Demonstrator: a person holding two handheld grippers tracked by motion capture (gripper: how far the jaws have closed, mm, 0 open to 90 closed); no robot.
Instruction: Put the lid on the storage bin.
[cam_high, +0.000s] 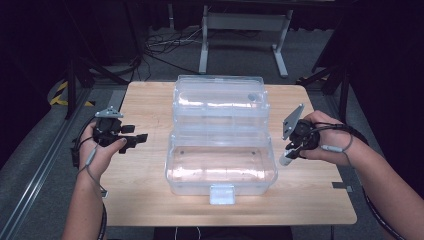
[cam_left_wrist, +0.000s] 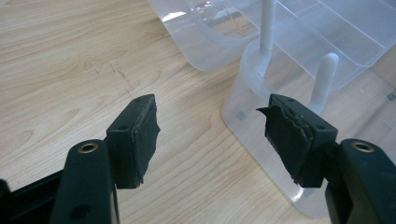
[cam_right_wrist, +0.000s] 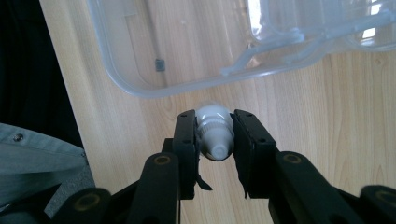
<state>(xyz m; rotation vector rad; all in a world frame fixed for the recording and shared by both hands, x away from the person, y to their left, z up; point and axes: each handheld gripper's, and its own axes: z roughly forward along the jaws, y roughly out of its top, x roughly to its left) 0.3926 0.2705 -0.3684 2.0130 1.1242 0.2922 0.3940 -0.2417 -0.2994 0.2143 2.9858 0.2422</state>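
A clear plastic box (cam_high: 220, 186) stands open in the middle of the wooden table (cam_high: 145, 100), its lid (cam_high: 220, 102) folded back behind it. My left gripper (cam_high: 140, 138) hovers left of the box with its jaws open and nothing between them (cam_left_wrist: 212, 126); the box's rounded corner (cam_left_wrist: 247, 116) lies just ahead of it. To the right of the box, my right gripper (cam_high: 290, 151) is shut on a small white bottle (cam_right_wrist: 214, 133), held above the table. The bottle's white end (cam_high: 285, 160) pokes out below the jaws. The box's near wall (cam_right_wrist: 140, 88) is in front of it.
A grey latch (cam_high: 221, 194) sits on the box's front wall. White hinge arms (cam_left_wrist: 327, 74) rise at the box's corner. Bare tabletop lies on both sides of the box. Beyond the far edge stand a white frame's legs (cam_high: 205, 45) and loose cables (cam_high: 165, 42).
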